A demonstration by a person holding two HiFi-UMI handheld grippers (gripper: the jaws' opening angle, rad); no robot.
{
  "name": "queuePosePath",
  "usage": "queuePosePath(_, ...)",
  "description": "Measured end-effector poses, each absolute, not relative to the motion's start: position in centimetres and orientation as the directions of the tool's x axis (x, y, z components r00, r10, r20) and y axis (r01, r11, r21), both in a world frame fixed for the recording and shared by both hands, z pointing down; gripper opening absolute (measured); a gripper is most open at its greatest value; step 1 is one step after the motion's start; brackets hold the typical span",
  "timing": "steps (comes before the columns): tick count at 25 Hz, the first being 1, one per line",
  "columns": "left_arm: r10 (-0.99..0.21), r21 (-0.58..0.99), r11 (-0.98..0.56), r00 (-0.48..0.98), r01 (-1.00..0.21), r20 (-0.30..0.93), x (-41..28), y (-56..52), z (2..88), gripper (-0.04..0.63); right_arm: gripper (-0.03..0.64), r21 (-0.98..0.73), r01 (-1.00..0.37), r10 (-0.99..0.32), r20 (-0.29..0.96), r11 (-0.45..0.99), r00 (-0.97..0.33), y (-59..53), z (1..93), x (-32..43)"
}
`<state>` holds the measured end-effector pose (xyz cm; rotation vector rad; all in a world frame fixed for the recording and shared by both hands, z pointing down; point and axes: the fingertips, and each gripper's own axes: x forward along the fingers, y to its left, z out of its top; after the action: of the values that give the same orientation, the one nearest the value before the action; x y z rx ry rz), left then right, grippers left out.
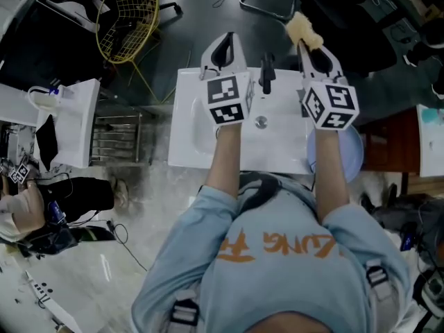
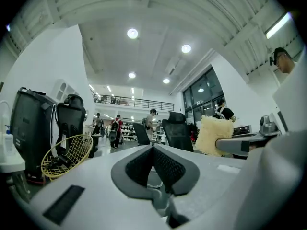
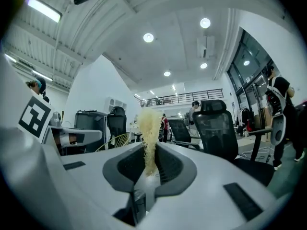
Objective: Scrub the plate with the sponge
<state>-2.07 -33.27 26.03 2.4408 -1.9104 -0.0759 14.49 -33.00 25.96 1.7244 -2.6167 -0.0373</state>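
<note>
Head view shows both tools lifted above a white sink (image 1: 187, 116), aimed away from the person and upward. The right tool (image 1: 306, 44) is clenched on a yellow sponge (image 1: 303, 29). The left tool (image 1: 227, 39) is clenched too, pads meeting with nothing between them.

The pale blue plate (image 1: 352, 152) lies at the near right of the sink, partly hidden under the right forearm, well apart from the sponge and touched by neither tool.

Risk, as I judge it: the plate is loose and seems to sit at the sink's right edge, so a scrubbing push could slide or tip it unless the left tool opens and steadies it first. The sponge is pinched by one end only. Hard rubbing could fold it or drag it out of the pads.

The sponge sticks out past the right tool's tips towards the far side, its long axis roughly along the tool and leaning slightly left. In the right gripper view it stands as a thin upright strip, edge on.
</note>
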Motion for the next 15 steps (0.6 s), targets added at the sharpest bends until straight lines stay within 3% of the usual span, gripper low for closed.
queuePosePath(15, -0.959, 0.076, -0.273, 0.265, -0.959, -0.1, -4.1, -33.1, 25.1, 0.003, 0.048, 0.053, -0.933, -0.934, 0.016, 0.357, -0.357, -33.8, 26.0, 12.9)
